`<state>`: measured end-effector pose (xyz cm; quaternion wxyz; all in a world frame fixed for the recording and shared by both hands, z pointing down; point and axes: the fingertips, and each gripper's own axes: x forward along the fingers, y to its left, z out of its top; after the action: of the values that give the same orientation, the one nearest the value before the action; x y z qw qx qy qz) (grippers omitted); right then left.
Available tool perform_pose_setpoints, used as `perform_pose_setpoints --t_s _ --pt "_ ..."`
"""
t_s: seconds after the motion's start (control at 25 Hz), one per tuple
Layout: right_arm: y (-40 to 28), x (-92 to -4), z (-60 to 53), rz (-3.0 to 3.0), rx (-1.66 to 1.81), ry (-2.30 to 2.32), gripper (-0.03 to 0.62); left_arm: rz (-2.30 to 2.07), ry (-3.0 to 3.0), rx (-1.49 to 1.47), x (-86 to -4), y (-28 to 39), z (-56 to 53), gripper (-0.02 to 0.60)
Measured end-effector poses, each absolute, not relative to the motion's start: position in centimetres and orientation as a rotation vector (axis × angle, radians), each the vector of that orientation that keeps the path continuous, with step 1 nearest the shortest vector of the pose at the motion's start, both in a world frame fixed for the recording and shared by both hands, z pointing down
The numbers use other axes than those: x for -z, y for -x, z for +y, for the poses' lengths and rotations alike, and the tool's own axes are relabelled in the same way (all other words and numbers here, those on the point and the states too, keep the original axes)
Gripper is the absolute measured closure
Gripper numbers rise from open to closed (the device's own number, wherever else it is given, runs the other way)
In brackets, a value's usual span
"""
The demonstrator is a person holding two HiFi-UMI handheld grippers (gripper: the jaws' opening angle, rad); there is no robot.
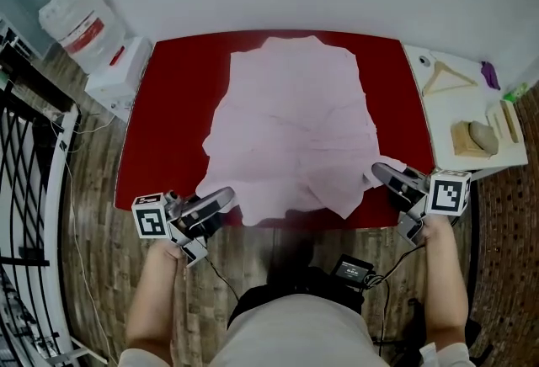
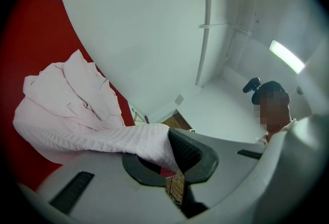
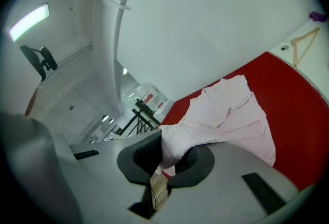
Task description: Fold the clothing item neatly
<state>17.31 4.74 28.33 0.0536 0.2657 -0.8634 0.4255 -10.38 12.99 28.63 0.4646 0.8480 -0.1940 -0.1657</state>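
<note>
Two near corners of the pink garment (image 1: 290, 125), spread ahead across the red table (image 1: 173, 96), are pinched by the left gripper (image 1: 221, 200) and right gripper (image 1: 381, 172); best raise both evenly, keeping the hem taut.

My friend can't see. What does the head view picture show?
A left gripper and a right gripper each pinch a near corner of a pale pink garment spread on a red table. A wooden hanger lies on a white side table.
</note>
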Motion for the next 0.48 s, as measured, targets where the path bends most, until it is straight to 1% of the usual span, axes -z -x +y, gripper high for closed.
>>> perform_pose_setpoints --t_s 0.16,0.48 --pt "-16.9 -27.2 1.9 -2.643 -1.284 -0.75 0.568 -0.496 -2.112 0.413 -27.2 10.5 10.5 0.568" --pt "-16.5 -25.6 1.4 -2.691 -1.231 -0.688 0.568 -0.46 -2.194 0.411 -24.2 10.3 9.2 0.568"
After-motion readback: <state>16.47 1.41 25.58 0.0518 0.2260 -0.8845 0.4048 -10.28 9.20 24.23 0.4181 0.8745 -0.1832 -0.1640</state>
